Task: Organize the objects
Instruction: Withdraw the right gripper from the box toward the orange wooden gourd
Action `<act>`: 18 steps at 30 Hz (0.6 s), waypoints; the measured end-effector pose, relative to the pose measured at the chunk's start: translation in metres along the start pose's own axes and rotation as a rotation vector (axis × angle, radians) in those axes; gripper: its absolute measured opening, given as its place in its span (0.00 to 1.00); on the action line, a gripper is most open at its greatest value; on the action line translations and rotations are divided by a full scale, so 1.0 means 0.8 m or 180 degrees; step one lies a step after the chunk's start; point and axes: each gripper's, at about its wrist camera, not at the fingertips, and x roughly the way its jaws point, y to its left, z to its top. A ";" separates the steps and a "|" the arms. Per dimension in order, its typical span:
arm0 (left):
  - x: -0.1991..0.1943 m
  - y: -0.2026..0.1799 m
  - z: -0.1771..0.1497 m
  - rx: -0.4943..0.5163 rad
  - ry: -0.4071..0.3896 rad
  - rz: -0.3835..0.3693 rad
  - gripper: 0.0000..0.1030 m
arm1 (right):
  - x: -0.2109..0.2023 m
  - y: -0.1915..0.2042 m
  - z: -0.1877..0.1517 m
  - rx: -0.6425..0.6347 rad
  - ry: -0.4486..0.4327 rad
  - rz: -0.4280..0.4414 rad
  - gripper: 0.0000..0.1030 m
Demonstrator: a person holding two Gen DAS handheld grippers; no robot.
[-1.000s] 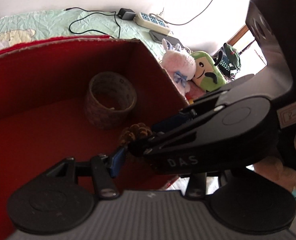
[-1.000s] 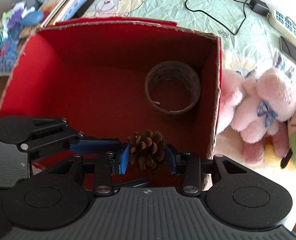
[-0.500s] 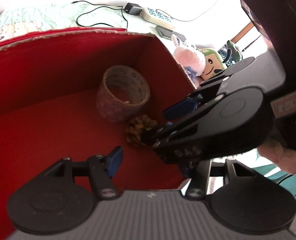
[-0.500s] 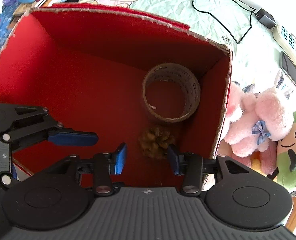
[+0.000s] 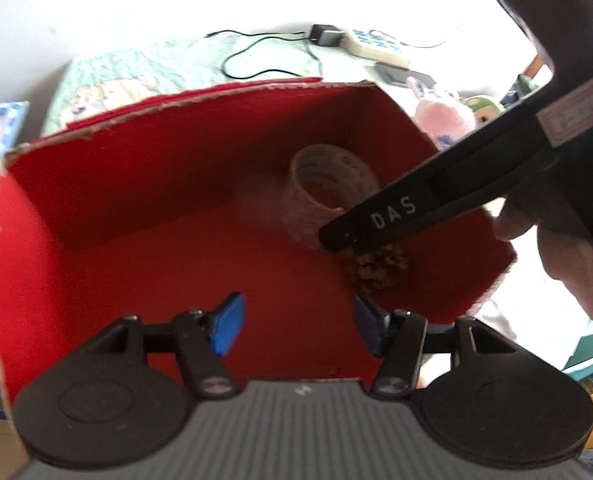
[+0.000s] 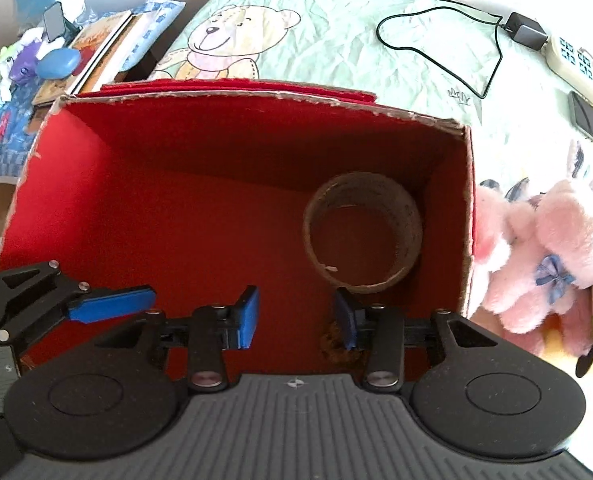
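Step in hand, as I judge it: drop-off done, both tools free over the red box [image 6: 232, 132], which sits on the bed.

Left tool [image 5: 296, 322]: jaws have just been opening, stand apart, nothing between them.

Right tool [image 6: 296, 318]: jaws apart, empty; the figures show them widen and ease back slightly.

Box contents, left to right: bare red floor from 9 o'clock to centre. Tape roll [image 6: 362, 236] at 2 o'clock, lying flat near the right wall. Pine cone [image 5: 380, 268] at 4 o'clock on the floor, just beside the roll, clear of both tools.

Next move, my guess: lift out, reach for the pink plush [image 6: 536, 248] outside the box at 3 o'clock.
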 end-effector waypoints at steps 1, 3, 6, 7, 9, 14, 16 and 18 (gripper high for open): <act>0.000 -0.001 0.000 0.0009 0.0005 0.0062 0.57 | 0.000 0.001 -0.001 -0.0009 -0.0031 -0.0031 0.43; -0.001 -0.004 0.001 0.0027 -0.0003 0.0175 0.58 | -0.002 0.001 -0.007 -0.0008 -0.0084 -0.0069 0.43; -0.003 -0.009 0.003 0.0039 -0.0027 0.0384 0.59 | -0.009 0.000 -0.009 0.0050 -0.0174 -0.0058 0.43; -0.003 -0.010 0.004 0.0034 -0.0027 0.0451 0.59 | -0.011 -0.001 -0.012 0.0074 -0.0212 -0.0060 0.43; -0.006 -0.012 0.005 0.0018 -0.0032 0.0567 0.59 | -0.014 -0.001 -0.025 0.0124 -0.0306 -0.0075 0.43; -0.020 -0.021 0.005 -0.0016 -0.0073 0.0836 0.58 | -0.022 -0.006 -0.041 0.0243 -0.0468 -0.0014 0.43; -0.028 -0.025 0.003 -0.0027 -0.0086 0.0929 0.59 | -0.030 -0.008 -0.049 0.0305 -0.0535 0.0035 0.43; -0.033 -0.029 0.000 -0.0046 -0.0080 0.0999 0.59 | -0.039 -0.011 -0.056 0.0350 -0.0605 0.0091 0.43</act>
